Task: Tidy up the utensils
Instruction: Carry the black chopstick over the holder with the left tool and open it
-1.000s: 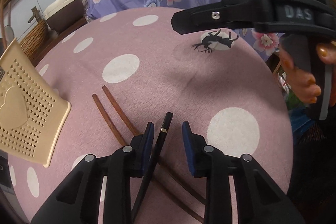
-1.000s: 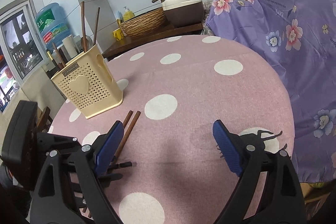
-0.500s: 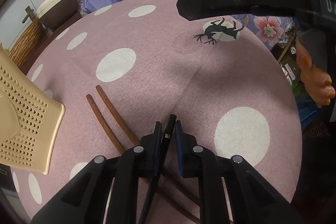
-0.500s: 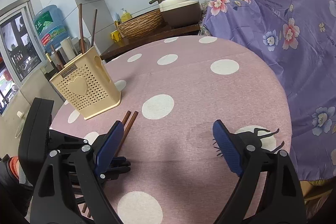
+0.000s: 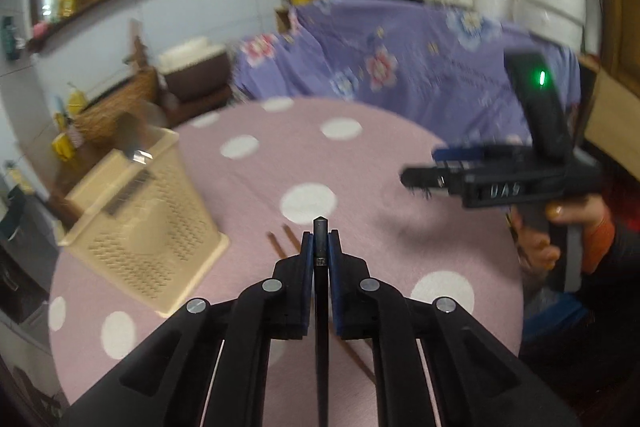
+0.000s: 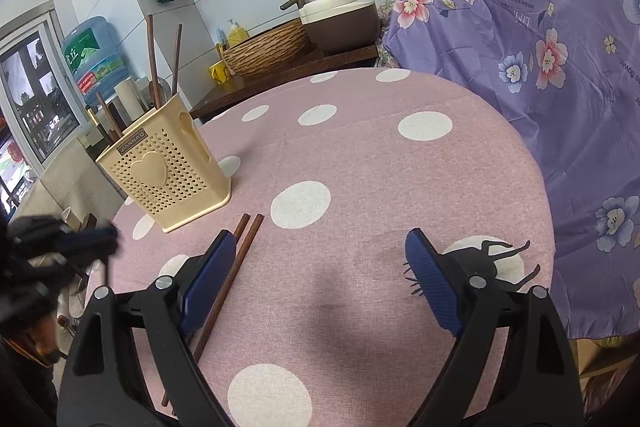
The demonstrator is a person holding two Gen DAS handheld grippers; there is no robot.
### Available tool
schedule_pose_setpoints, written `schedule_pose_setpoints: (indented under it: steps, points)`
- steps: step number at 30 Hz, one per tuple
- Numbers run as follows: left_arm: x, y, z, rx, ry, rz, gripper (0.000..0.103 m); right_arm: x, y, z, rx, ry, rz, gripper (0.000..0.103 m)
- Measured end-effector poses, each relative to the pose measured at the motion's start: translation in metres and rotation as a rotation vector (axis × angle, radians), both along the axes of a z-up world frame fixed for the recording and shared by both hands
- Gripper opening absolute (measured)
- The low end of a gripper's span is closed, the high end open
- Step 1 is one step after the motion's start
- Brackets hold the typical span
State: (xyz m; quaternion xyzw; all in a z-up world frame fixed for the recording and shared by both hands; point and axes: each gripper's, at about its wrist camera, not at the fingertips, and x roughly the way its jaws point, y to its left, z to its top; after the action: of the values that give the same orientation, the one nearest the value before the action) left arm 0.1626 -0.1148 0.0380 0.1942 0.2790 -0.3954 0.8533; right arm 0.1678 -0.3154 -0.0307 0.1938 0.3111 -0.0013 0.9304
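Note:
My left gripper (image 5: 320, 241) is shut on a black chopstick (image 5: 321, 251) and holds it lifted above the pink dotted table (image 5: 360, 163). The cream utensil basket (image 5: 140, 219) stands to its left; in the right wrist view the basket (image 6: 168, 175) holds several chopsticks upright. Two brown chopsticks (image 6: 236, 263) lie on the table in front of the basket, partly under my right gripper's left finger. My right gripper (image 6: 320, 271) is wide open and empty above the table. It also shows at the right of the left wrist view (image 5: 500, 179).
A purple flowered cloth (image 6: 560, 67) covers furniture behind the table on the right. A wicker basket (image 6: 264, 47) and a rice cooker (image 6: 340, 19) stand on a side counter beyond the table. A black print (image 6: 492, 259) marks the cloth near my right finger.
My left gripper closed on the black chopstick and has lifted it off the table, tilting up. The right gripper stayed open and nearly still.

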Motion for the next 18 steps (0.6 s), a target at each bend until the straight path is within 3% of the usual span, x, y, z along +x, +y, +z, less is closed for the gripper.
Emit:
schedule_pose_setpoints:
  steps: [6,18]
  points:
    - [-0.005,0.050,0.045,-0.163,-0.062,0.130,0.008,0.002,0.006,0.002,0.020,-0.009,0.012,0.086]
    - [0.017,0.076,0.089,-0.305,-0.098,0.227,0.008,0.004,0.019,0.007,0.016,-0.010,0.036,0.086]
